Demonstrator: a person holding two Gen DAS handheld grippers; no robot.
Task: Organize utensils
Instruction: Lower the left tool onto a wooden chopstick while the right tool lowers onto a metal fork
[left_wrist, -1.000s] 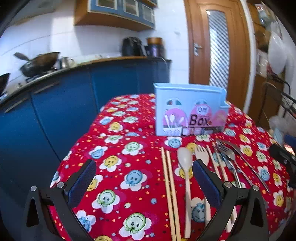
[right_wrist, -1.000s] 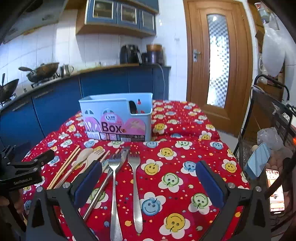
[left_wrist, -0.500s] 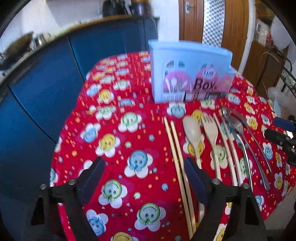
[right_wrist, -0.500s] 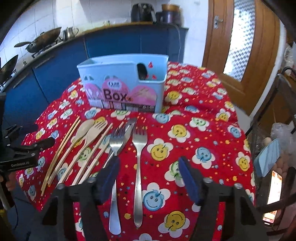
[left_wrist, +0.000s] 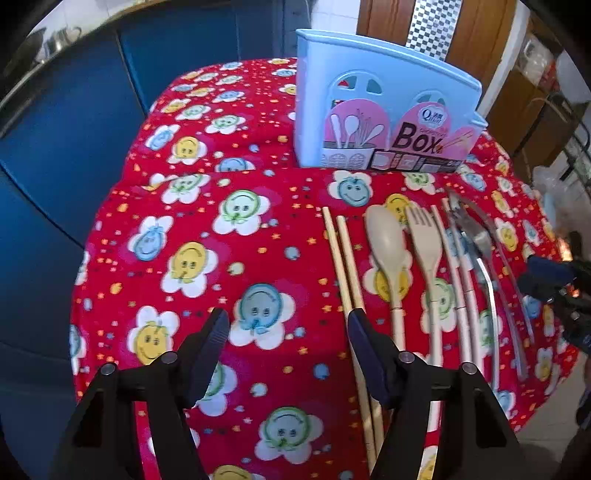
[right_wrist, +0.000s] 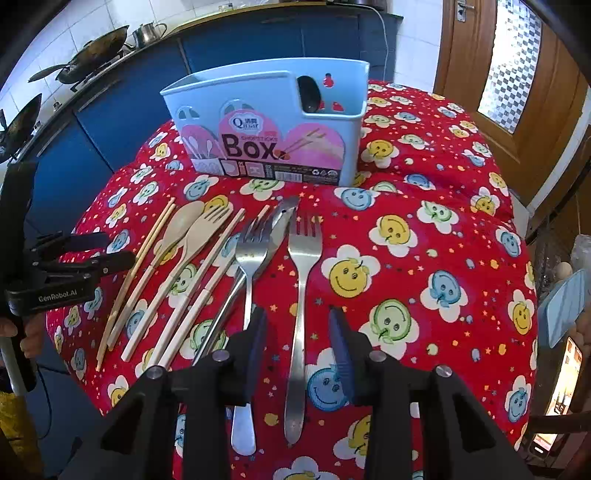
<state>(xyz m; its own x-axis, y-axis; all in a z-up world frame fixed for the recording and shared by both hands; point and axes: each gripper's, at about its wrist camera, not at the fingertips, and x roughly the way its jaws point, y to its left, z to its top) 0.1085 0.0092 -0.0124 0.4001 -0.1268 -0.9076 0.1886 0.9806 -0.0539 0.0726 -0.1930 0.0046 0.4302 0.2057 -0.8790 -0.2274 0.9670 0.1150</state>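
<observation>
Steel fork (right_wrist: 303, 295) lies flat on the smiley cloth (right_wrist: 424, 258), rightmost in the utensil row, short of the blue box (right_wrist: 266, 125). My right gripper (right_wrist: 297, 347) straddles its handle, jaws spread, nothing pinched; possibly not yet touching. Left gripper (left_wrist: 286, 345) hovers wide beside the chopsticks (left_wrist: 345, 280). Next: lower, close squarely, lift.

Utensils (right_wrist: 236, 254) flat, side by side — before upright pale-blue box (right_wrist: 266, 125).
</observation>
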